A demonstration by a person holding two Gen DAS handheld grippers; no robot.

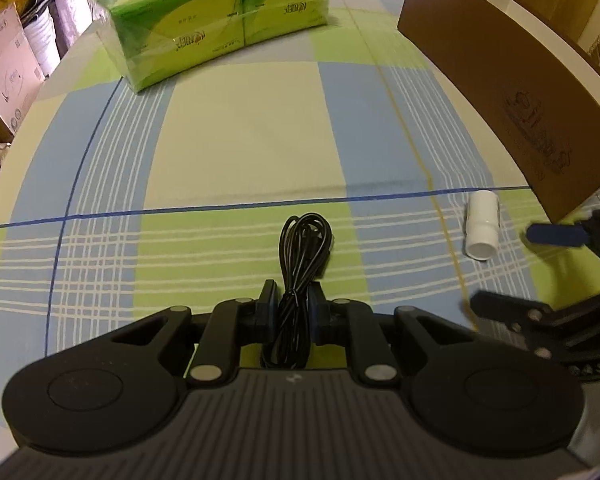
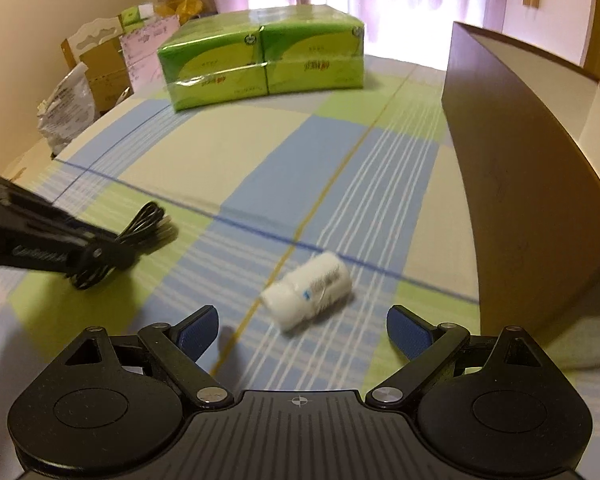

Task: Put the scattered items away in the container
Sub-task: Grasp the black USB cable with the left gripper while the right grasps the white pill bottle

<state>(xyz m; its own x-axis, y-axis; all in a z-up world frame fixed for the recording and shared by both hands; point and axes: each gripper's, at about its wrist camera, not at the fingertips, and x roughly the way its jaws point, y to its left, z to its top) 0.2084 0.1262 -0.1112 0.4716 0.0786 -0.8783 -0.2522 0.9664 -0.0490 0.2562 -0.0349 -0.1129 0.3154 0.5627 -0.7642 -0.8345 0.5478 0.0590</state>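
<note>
Black coiled cable (image 1: 300,276) sits pinched in the left gripper (image 1: 294,304); the right gripper (image 2: 302,332), spread wide, hovers just before the white bottle (image 2: 308,290), label unreadable, beside the brown box (image 2: 512,184).

Checked blue, green and cream cloth (image 1: 236,128) covers the tabletop, matt and woven. The coiled black cable (image 1: 302,264) looks rubbery, faintly shiny. At 2 o'clock, the brown cardboard box (image 1: 512,92) is matt; the green tissue packs (image 1: 204,24) wear glossy plastic film
</note>
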